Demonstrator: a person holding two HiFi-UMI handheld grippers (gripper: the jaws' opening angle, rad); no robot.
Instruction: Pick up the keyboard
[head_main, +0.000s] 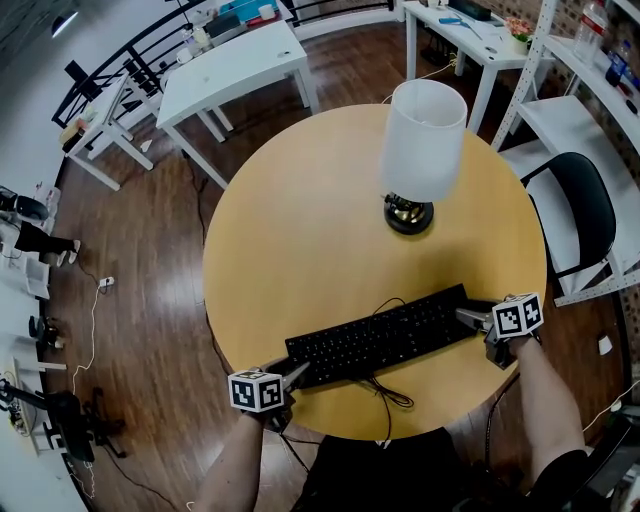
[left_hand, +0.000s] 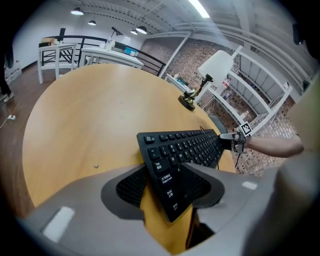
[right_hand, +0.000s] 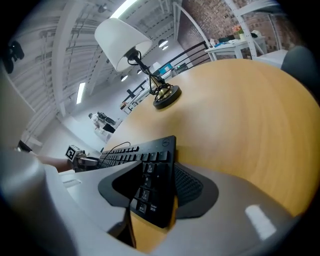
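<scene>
**Black keyboard (head_main: 385, 335) flat on round table (head_main: 300, 230) — both ends engaged**

Wood-topped table at the centre of the head view, over a dark plank floor (head_main: 150, 300). At far left, well apart from the table: white desk (head_main: 235, 70).

Locate the left gripper (head_main: 297, 375) at the near-left rim, aimed down and inward at the keyboard's left end. Read its jaws in the left gripper view: spread wide, with the Tab, Caps Lock and Shift keys between them. Right jaw lying over the keys. Left jaw just beside the end edge, with a wedge of bare tabletop showing in the gap. No pinch on this side.

Follow the keyboard rightward: flat on the near half of the table, slanted, right end farther from the person than left. Note the black cable (head_main: 390, 392) looped on the tabletop just beside the near edge.

Behind the keyboard and well apart from it: table lamp (head_main: 422, 140), white shade, upright on a dark round base.

Locate the right gripper (head_main: 470, 316) at the right rim, aimed inward at the keyboard's right end. Read its jaws in the right gripper view: one against the key face, the other against the outer edge — clamped on the keyboard.

Beyond the right rim: black chair (head_main: 580, 210) beside white shelving (head_main: 575, 120).
</scene>
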